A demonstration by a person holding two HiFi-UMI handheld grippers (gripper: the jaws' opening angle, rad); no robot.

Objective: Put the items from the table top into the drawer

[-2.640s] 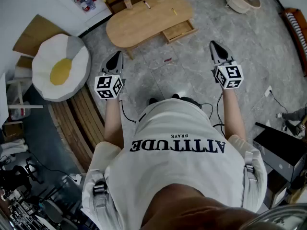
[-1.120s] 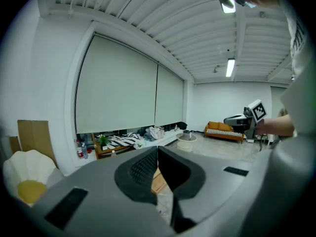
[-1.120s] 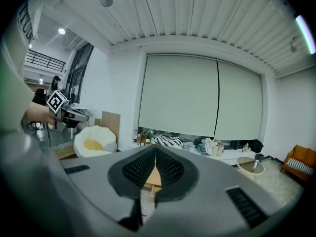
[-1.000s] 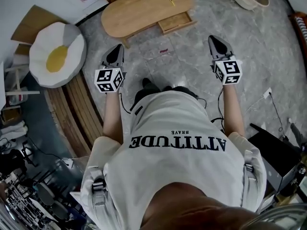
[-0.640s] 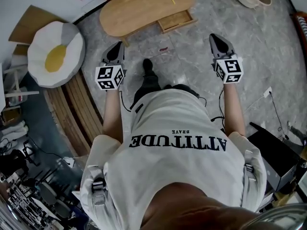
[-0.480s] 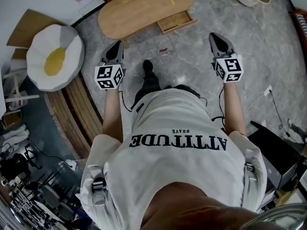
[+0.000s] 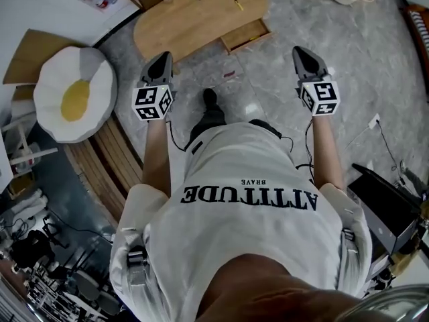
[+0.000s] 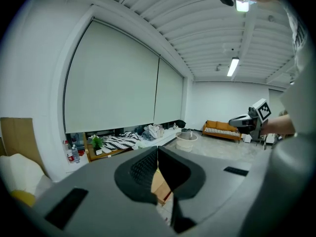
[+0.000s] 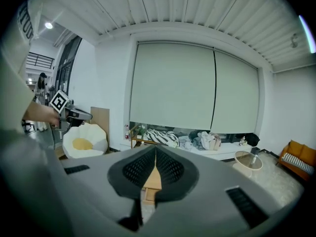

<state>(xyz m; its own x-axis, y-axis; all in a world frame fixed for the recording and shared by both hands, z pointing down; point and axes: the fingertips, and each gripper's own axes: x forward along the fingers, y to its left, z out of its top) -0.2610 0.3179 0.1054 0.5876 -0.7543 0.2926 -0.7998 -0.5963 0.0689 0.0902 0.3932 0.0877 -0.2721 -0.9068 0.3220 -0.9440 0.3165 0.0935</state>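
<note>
Drawer [image 7: 247, 35] open at table [image 7: 175, 29] front; small items [image 7: 238, 5] on top; well ahead of left gripper [image 7: 162, 59] and right gripper [image 7: 301, 52]; both jaws pressed together, empty.

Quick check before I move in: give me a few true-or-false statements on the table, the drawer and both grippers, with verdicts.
1. The drawer of the wooden table stands open. True.
2. The left gripper holds a pen. False: its jaws are together with nothing between them.
3. The right gripper hangs over the table top. False: it is over the floor, short of the table.
4. The fried-egg cushion lies left of the table. True.
5. The table top is cleared. False: a yellow item lies on it.
</note>
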